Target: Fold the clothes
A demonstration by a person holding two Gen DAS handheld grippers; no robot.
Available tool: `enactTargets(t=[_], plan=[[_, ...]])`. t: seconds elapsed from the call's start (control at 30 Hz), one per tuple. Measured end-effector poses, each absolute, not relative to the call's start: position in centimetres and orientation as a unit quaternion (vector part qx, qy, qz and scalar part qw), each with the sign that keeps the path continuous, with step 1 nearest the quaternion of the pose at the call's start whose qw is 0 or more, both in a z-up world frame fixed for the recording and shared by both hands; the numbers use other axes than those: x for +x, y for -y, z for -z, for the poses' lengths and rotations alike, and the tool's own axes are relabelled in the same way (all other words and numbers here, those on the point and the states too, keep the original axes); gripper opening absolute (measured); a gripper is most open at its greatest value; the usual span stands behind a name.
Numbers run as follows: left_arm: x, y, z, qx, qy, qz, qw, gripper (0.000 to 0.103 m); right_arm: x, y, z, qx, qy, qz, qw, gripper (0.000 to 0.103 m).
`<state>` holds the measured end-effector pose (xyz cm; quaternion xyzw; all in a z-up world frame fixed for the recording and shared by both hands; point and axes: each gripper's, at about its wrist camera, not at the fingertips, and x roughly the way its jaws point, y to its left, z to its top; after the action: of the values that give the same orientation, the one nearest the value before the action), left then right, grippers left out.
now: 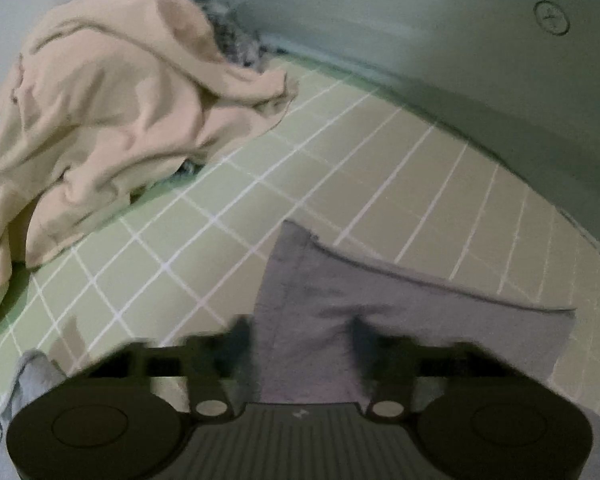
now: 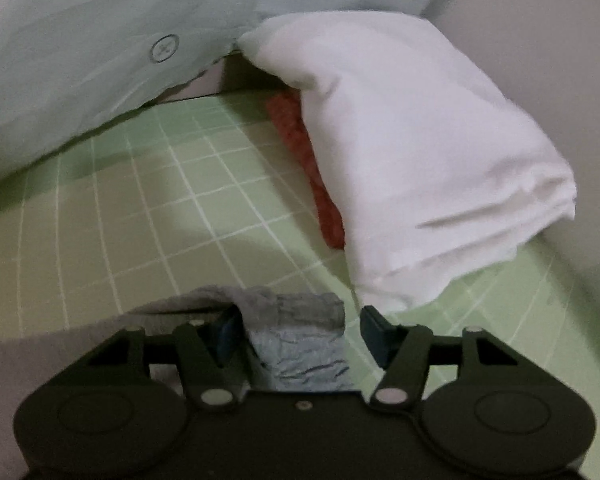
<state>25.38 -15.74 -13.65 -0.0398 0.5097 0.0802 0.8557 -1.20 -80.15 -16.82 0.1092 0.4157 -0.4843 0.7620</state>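
The gray garment (image 1: 340, 320) lies between the spread fingers of both the left tool (image 1: 300, 336) and right tool (image 2: 296, 328), on the green mat (image 2: 140, 200).

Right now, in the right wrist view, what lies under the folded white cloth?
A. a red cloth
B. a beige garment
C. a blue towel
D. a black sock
A: a red cloth sticks out from under the left edge of the white cloth on the green mat.

Pale green mat (image 1: 340, 168) with a white grid. Ahead-left of the left gripper (image 1: 300, 336), a crumpled beige garment (image 1: 100, 112); between its fingers, plain grey cloth (image 1: 340, 320). Ahead-right of the right gripper (image 2: 296, 324), folded white fabric (image 2: 412, 152) over a rust-red piece (image 2: 300, 148).
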Motion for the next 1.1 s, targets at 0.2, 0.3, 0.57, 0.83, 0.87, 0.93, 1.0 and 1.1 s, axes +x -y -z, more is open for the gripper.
enactTargets(t=[0.2,0.3,0.57,0.83,0.87,0.93,1.0,1.1], plan=[[24.8,13.7,11.5,-0.032,-0.480,-0.127,0.867,0.003,-1.8,81.7,16.8,0.130,-0.413,0.501,0.750,0.071],[23.0,9.8,10.0,-0.059,-0.462,-0.180,0.866,0.003,-2.5,82.1,16.8,0.140,-0.411,0.506,0.745,0.072],[18.4,5.5,10.8,-0.115,-0.485,-0.212,0.841,0.031,-2.0,81.2,15.9,0.134,-0.425,0.515,0.732,0.072],[21.5,9.8,9.5,-0.106,-0.460,-0.127,0.873,0.072,1.9,74.1,11.7,0.112,-0.383,0.457,0.795,0.082],[22.3,10.6,9.6,-0.106,-0.461,-0.117,0.873,0.072,2.8,73.0,11.6,0.113,-0.382,0.440,0.805,0.083],[24.0,12.4,10.1,-0.103,-0.473,-0.101,0.869,0.078,4.7,70.7,11.6,0.123,-0.383,0.408,0.819,0.087],[25.4,14.0,10.7,-0.094,-0.481,-0.090,0.867,0.078,6.7,68.5,12.2,0.140,-0.389,0.379,0.828,0.089],[27.3,15.8,11.8,-0.078,-0.494,-0.081,0.862,0.079,9.2,65.9,13.3,0.164,-0.403,0.350,0.830,0.090]])
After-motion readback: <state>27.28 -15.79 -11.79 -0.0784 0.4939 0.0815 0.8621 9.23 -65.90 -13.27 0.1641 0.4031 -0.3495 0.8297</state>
